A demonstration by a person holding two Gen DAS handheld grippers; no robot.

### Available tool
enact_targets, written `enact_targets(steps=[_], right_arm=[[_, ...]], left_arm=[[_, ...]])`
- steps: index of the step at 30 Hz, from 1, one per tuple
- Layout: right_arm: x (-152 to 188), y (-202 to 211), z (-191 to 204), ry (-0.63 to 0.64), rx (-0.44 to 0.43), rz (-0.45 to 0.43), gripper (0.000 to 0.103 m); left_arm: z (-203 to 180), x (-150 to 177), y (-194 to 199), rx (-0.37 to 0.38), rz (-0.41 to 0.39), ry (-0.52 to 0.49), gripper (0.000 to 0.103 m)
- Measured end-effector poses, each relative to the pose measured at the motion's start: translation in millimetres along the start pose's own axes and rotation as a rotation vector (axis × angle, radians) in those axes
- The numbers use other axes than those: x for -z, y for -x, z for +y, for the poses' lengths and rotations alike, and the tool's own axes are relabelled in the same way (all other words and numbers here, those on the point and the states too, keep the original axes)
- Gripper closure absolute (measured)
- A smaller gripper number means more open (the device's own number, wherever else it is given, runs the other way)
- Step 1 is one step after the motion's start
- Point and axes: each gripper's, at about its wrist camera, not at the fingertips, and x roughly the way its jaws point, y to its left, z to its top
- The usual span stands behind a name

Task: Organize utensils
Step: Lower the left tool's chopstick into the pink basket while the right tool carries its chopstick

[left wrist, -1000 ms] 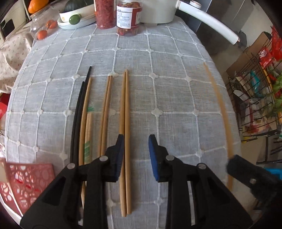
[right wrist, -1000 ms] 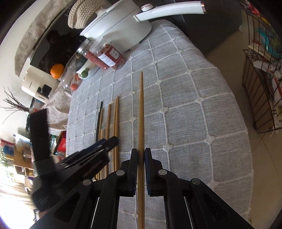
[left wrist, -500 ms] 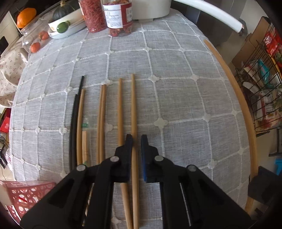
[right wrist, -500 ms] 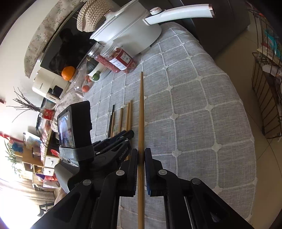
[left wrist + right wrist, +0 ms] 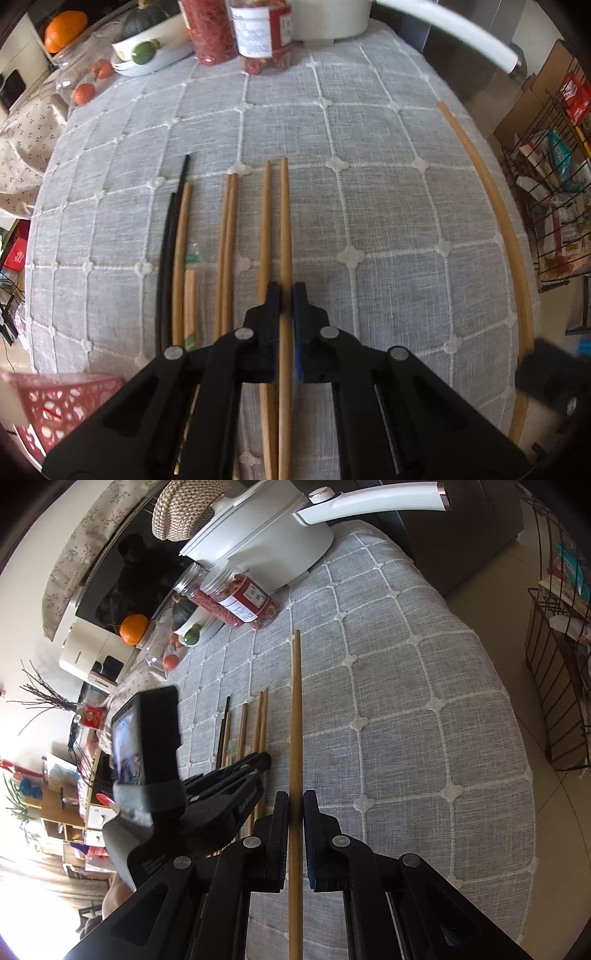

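Observation:
Several chopsticks lie in rows on the grey checked tablecloth (image 5: 388, 206): a black pair (image 5: 168, 251), light wooden ones (image 5: 227, 240) and a long brown pair. My left gripper (image 5: 286, 295) is shut on the right long brown chopstick (image 5: 284, 229); its mate (image 5: 264, 229) lies just left. My right gripper (image 5: 295, 805) is shut on another long brown chopstick (image 5: 295, 716), held above the cloth. That chopstick also shows at the right of the left wrist view (image 5: 498, 221).
At the table's far end stand a white pot with a long handle (image 5: 266, 531), two red-filled jars (image 5: 266, 33) and a bowl of fruit (image 5: 147, 51). A red basket (image 5: 55, 402) sits near left. A wire rack (image 5: 554, 192) stands right of the table.
My left gripper closed from open onto the right long brown chopstick and shifted it slightly apart from its mate. My right gripper kept its chopstick, moving a little.

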Motion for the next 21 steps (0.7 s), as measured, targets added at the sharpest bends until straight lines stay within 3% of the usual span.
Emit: enact_targets(steps=[7,16,21], right_arm=[[-1,7,9,0.041,-0.014,-0.044,0.095],[4,27,36,0.145,-0.069,-0.196,0.095],[10,36,60,0.193,-0.116,-0.291,0.095]], left_arm=[[28,33,83,0.133,-0.230,0.028,0.095],[91,60,162,0.223,-0.492,0.077,0.095],[145,71,187,0.195,-0.660,0.182,0.095]])
